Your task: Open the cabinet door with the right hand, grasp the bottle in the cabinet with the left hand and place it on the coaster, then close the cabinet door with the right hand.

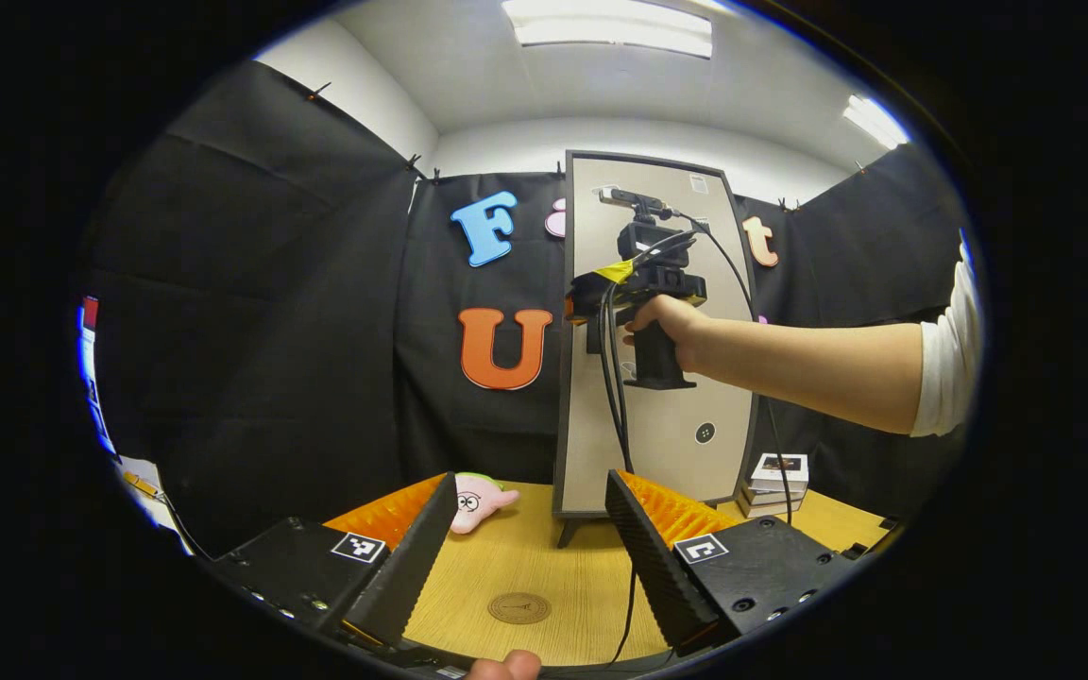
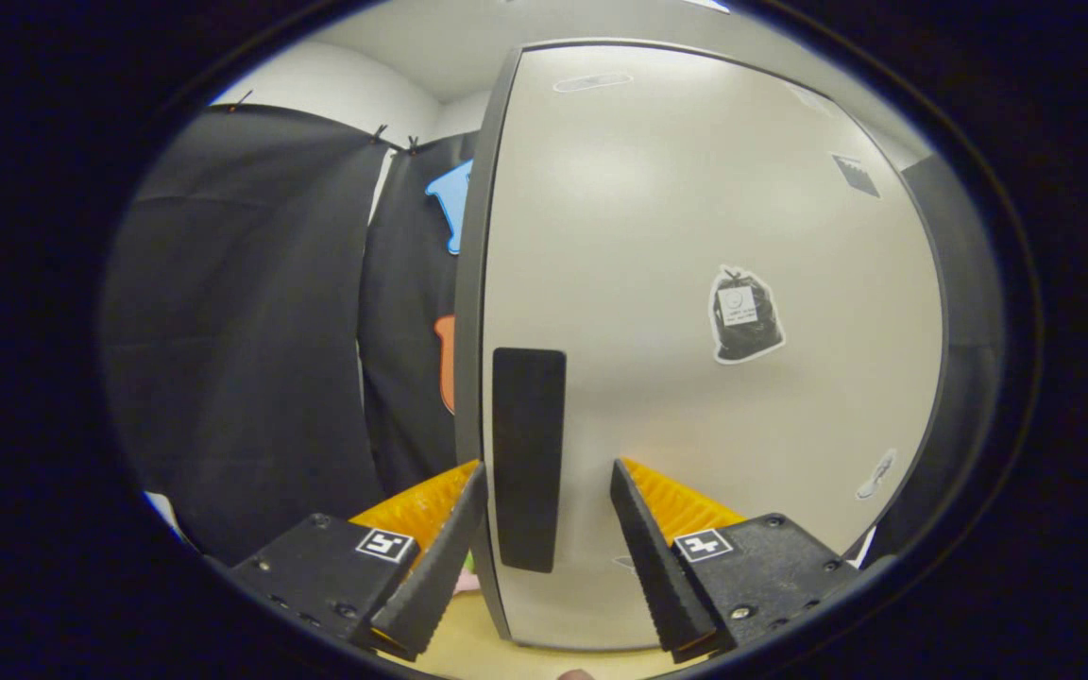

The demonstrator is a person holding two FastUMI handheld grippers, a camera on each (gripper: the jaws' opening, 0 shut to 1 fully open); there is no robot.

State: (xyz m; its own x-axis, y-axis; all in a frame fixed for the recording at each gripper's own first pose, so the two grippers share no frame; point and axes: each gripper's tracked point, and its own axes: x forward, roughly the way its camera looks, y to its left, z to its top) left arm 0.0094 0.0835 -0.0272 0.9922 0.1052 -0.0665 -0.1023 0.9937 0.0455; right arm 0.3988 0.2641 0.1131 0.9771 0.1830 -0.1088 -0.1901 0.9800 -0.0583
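A tall narrow cabinet (image 1: 667, 444) with a pale closed door (image 2: 695, 378) stands at the back of the wooden table (image 1: 544, 567). A dark upright handle (image 2: 528, 458) sits near the door's left edge. My right gripper (image 2: 544, 529) is open, its fingers on either side of the handle's lower part, close to the door. In the left gripper view a person's hand holds that right gripper (image 1: 643, 283) up against the door. My left gripper (image 1: 530, 548) hangs open over the table, above a round brown coaster (image 1: 519, 607). The bottle is hidden behind the door.
A pink plush toy (image 1: 478, 501) lies on the table left of the cabinet. A small stack of boxes (image 1: 775, 482) sits to the cabinet's right. Black cables (image 1: 618, 406) hang from the right gripper down across the door. Black cloth walls surround the table.
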